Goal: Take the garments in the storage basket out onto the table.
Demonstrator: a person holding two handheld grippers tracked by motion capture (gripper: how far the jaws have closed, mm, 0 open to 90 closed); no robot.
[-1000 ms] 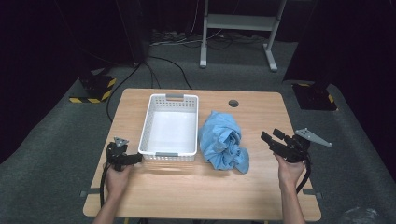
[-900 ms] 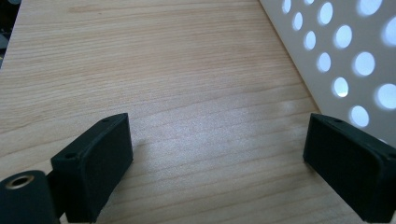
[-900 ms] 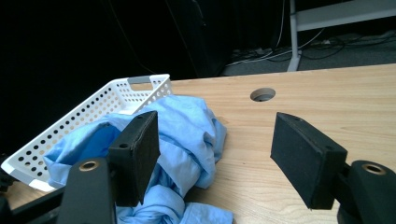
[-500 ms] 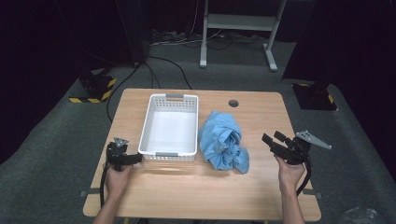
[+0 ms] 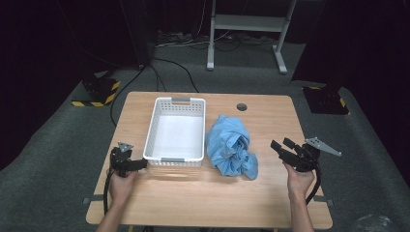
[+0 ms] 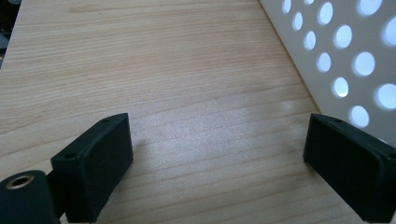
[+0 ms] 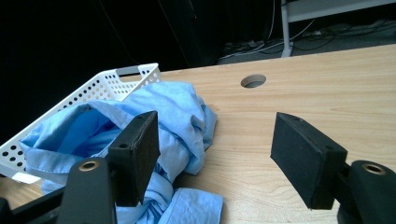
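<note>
Both grippers empty, cloth on the counter.
Your right gripper (image 5: 282,145) stands wide, right of the crumpled blue cloth (image 5: 229,147); your left gripper (image 5: 140,164) gapes wide beside the white basket's (image 5: 175,159) near-left corner.

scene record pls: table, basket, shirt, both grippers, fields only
table: wooden, round hole near far edge
basket: white, perforated, nothing inside, left of centre
shirt: blue, crumpled, on table just right of basket
left hand-held gripper: at basket's near left corner, open, holds nothing
right hand-held gripper: right of shirt, apart from it, pointing toward it, open, holds nothing
</note>
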